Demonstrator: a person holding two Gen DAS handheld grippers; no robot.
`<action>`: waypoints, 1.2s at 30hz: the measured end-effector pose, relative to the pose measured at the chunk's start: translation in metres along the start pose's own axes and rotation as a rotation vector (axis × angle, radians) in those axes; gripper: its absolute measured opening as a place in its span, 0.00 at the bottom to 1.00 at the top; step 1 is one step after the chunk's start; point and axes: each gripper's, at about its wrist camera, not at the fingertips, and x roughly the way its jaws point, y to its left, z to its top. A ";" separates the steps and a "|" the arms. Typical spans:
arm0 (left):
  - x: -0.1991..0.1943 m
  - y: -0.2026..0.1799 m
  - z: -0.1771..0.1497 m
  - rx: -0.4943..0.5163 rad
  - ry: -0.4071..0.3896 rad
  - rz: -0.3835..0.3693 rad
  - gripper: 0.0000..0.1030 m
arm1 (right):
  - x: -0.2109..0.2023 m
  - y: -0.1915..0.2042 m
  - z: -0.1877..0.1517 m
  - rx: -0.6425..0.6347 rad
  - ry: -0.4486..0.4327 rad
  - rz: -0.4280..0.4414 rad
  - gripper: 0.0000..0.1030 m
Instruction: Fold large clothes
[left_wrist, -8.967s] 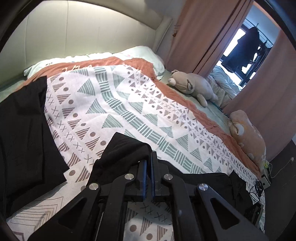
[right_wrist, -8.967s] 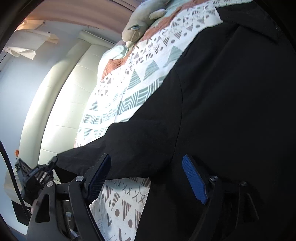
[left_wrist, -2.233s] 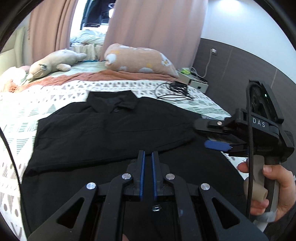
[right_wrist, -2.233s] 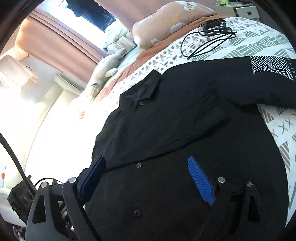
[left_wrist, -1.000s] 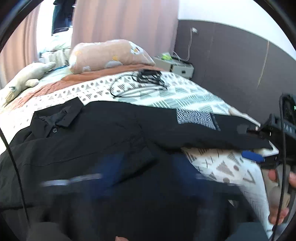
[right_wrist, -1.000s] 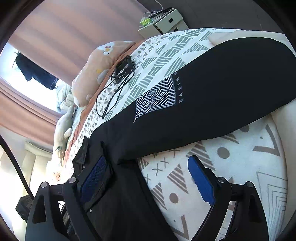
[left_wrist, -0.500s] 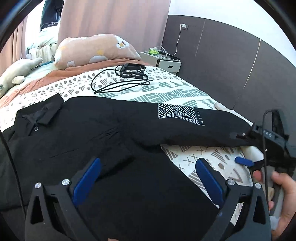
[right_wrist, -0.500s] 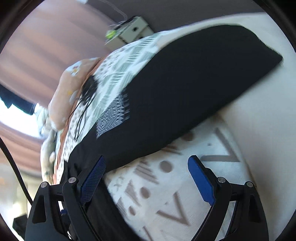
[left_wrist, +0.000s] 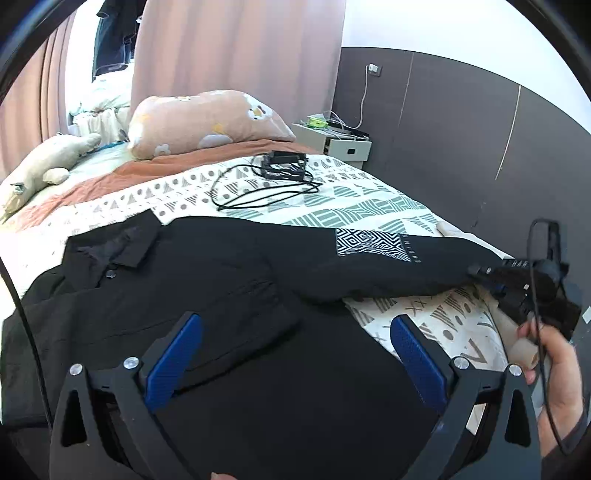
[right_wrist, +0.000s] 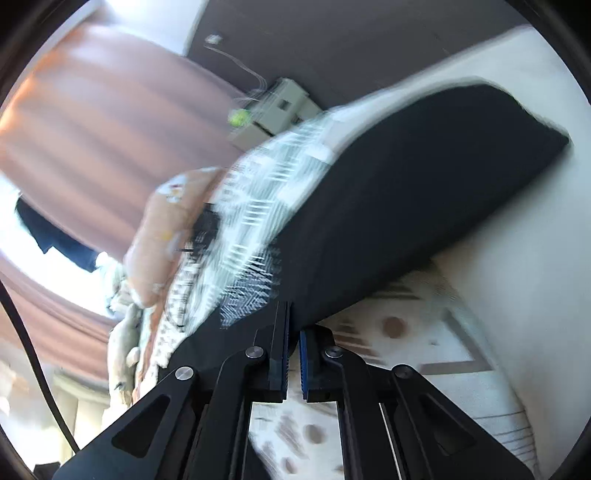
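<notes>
A black button-up shirt (left_wrist: 221, 295) lies spread on the patterned bedspread (left_wrist: 369, 206), collar to the left. Its long sleeve (left_wrist: 388, 273) with a black-and-white patch (left_wrist: 373, 245) stretches right toward the bed's edge. My left gripper (left_wrist: 295, 350) hangs open above the shirt's body with nothing between its blue pads. At the sleeve's far end, a person's hand (left_wrist: 554, 373) holds my right gripper (left_wrist: 476, 271). In the blurred right wrist view, my right gripper's (right_wrist: 293, 314) jaws are closing tight on the lower edge of the sleeve (right_wrist: 406, 192), the cloth between the pads.
A black charger with a looped cable (left_wrist: 266, 188) lies on the bedspread beyond the shirt. A peach pillow (left_wrist: 207, 118) and a plush toy (left_wrist: 48, 162) sit at the far side. A white nightstand (left_wrist: 340, 144) stands by the dark wall (left_wrist: 461, 147).
My right gripper, wide open half a second ago, has come to the sleeve's edge and snapped shut on it. My left gripper, shut two seconds ago, now stands open and has risen slightly.
</notes>
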 end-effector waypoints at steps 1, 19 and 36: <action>-0.004 0.003 0.000 0.004 -0.001 0.009 1.00 | -0.003 0.007 -0.002 -0.017 -0.003 0.022 0.01; -0.090 0.080 -0.031 -0.055 0.034 0.205 1.00 | -0.048 0.115 -0.058 -0.235 0.081 0.393 0.00; -0.162 0.183 -0.084 -0.253 -0.067 0.310 1.00 | 0.018 0.175 -0.093 -0.389 0.226 0.436 0.00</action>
